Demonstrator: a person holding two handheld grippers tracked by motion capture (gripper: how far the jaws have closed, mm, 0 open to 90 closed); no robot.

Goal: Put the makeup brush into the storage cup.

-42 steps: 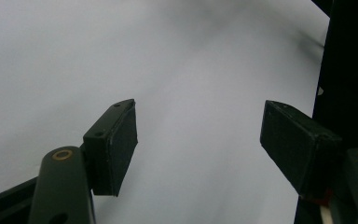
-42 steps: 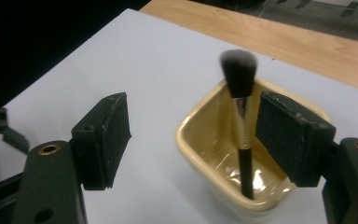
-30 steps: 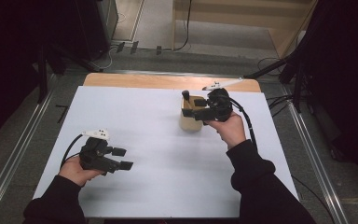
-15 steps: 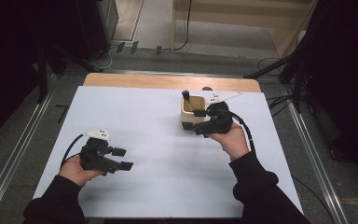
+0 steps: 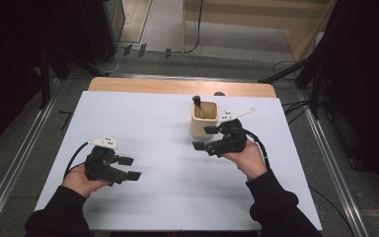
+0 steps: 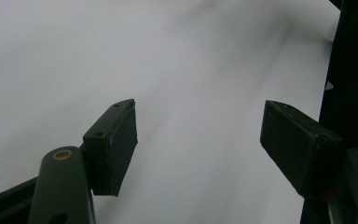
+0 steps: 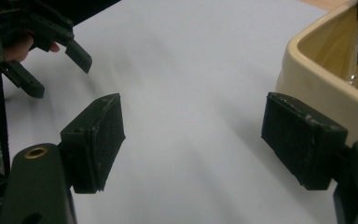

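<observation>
cream square cup (image 5: 204,120) stands upright toward the far right of the white table (image 5: 143,118), a dark-handled utensil (image 5: 197,104) leaning inside it. right gripper (image 5: 206,138) sits just on the near side of the cup, jaws spread and just been opening, nothing between them; in the right gripper view the cup wall (image 7: 321,70) lies beside the right-hand pad, seemingly apart from it. left gripper (image 5: 128,168) rests low at the near left, well apart from the cup, jaws wide, bare table between them (image 6: 196,140). step in hand looks like letting go of the cup and clearing off. to do it well: back the hand straight away, pads wide, so neither pad clips the wall or tips the cup.
</observation>
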